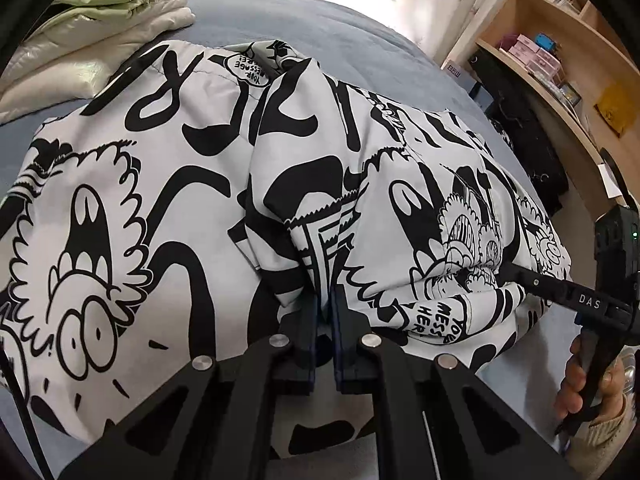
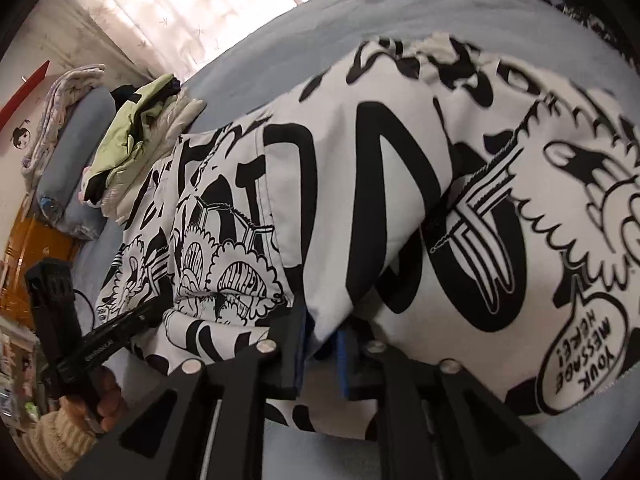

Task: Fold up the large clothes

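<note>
I'm working in a home bedroom: a bed [image 1: 360, 40] with a blue sheet, pillows [image 2: 76, 152] at its head, sheer curtains [image 2: 192, 8] over a bright window, a wooden shelf [image 1: 560, 40] of boxes, and folded clothes [image 1: 100, 32] stacked.

A printed jacket [image 1: 168, 184] is spread across the bed [image 1: 352, 40], with one panel folded over along its middle. A pile of folded garments [image 1: 100, 40] is placed on the bed behind the jacket, to its left. A bolster pillow [image 2: 76, 168] is laid beyond that pile. A shelving unit [image 1: 560, 64] is set beside the bed on the right. The jacket's near edge is pinched between the fingers of the left gripper [image 1: 325, 312] and, further right, of the right gripper [image 2: 322, 340].
</note>
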Motion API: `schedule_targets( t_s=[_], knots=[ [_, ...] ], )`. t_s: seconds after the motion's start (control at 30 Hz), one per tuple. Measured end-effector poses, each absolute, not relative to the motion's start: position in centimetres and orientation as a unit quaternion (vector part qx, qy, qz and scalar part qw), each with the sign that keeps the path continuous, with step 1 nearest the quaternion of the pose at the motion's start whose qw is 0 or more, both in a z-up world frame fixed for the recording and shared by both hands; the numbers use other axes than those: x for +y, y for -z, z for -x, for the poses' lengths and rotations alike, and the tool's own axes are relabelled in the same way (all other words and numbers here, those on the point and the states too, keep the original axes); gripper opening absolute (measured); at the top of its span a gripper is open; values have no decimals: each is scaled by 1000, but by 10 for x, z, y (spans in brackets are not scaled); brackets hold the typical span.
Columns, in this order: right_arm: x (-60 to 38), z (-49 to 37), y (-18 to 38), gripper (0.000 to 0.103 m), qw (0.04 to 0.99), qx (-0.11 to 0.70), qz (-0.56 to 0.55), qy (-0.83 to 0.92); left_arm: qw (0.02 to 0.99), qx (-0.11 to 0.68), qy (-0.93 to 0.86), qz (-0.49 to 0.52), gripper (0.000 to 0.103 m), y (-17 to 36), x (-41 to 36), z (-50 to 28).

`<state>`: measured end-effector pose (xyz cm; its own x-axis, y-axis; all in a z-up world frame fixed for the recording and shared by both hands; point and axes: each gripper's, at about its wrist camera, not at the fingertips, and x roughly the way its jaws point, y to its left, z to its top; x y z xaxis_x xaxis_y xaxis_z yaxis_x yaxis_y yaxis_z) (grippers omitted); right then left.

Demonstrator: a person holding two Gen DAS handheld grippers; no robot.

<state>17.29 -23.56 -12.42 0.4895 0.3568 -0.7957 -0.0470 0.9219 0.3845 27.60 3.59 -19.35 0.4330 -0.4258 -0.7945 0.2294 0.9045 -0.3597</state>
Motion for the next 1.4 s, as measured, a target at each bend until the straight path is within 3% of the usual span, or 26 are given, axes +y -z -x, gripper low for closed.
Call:
schedule_targets(
  t_s=[0.07, 0.2, 0.4, 0.6, 0.77, 0.87, 1.03, 1.17, 1.4],
  knots=[
    [-236, -169, 117, 29, 852, 492, -145, -107, 843, 495, 192, 83, 7, 186, 36, -272],
    [-236, -153, 94, 30, 872, 467, -119, -88, 858, 486, 163, 29, 23, 165, 34, -256],
    [-226, -145, 55, 30, 911, 403, -61, -66, 888, 439, 135, 5, 23, 120, 29, -248],
    [-201, -195, 47, 30, 919, 386, -50, -63, 903, 407, 136, 9, 26, 93, -3, -279],
    [-182, -242, 58, 30, 925, 374, -47, -44, 901, 413, 133, 11, 26, 106, -34, -312],
    [-179, -259, 83, 30, 912, 405, -49, -36, 891, 437, 125, 14, 26, 131, -53, -325],
    [-187, -244, 129, 31, 901, 432, -21, -33, 874, 475, 100, -13, 26, 181, -47, -322],
    [-197, -222, 134, 41, 906, 421, -18, -22, 885, 454, 103, -21, 26, 188, -37, -308],
    [-204, -219, 129, 43, 898, 438, -36, -22, 883, 458, 98, -22, 26, 182, -32, -299]
  ],
)
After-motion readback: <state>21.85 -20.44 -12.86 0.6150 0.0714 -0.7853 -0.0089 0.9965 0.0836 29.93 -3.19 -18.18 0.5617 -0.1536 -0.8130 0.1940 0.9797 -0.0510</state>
